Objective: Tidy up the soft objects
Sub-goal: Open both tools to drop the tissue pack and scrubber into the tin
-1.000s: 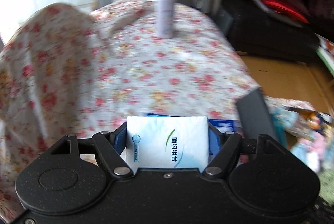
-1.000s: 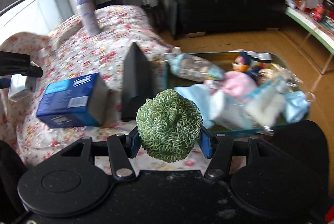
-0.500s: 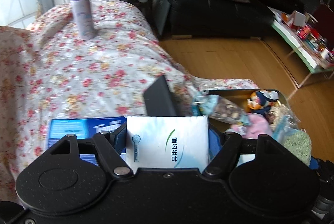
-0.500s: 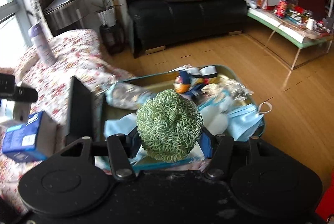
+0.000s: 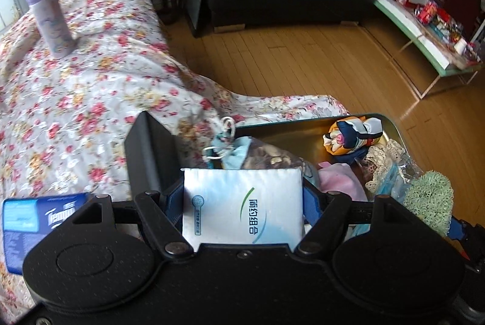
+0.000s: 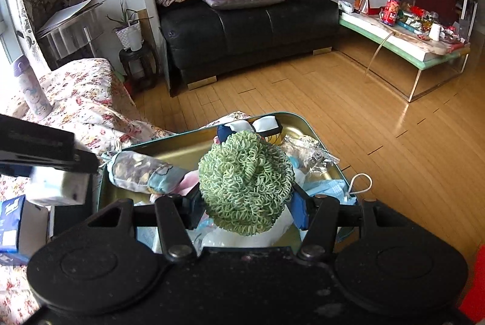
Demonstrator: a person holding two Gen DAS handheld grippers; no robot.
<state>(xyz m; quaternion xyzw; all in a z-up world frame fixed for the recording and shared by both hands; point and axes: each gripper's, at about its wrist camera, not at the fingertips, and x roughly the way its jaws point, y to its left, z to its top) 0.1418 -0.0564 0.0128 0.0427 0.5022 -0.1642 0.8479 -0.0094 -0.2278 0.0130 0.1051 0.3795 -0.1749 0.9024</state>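
1. Both grippers are loaded and come in over the same target. The left gripper [image 5: 242,203] is clamped on a flat white tissue packet with green and blue print [image 5: 242,205]; the right gripper [image 6: 247,203] is clamped on a round green scrubber of curly loops [image 6: 246,182].

2. Largest thing in play is the bed under its flowered pink-and-cream quilt [image 5: 91,88], which carries a shallow teal-rimmed metal tin with a gold inside [image 5: 391,123]. In both wrist views the tin lies ahead of and below the fingers, its long axis running away from the cameras toward the wooden floor.

3. The tin is already crowded: a clear pouch with light blue ends [image 6: 142,173], a navy, white and orange stuffed toy [image 5: 351,137], pink cloth, lace and a blue face mask [image 6: 330,188].

4. A blue tissue box [image 5: 36,219] and an upright black panel [image 5: 148,155] stand just beside the tin's near left corner.

5. Judging by the views, the right gripper hangs over the middle of the tin and is nearer to a drop. The left one hangs over the near left corner, so its packet likely needs a little more travel inward.

6. Bare gold bottom shows mainly toward the far left of the tin.
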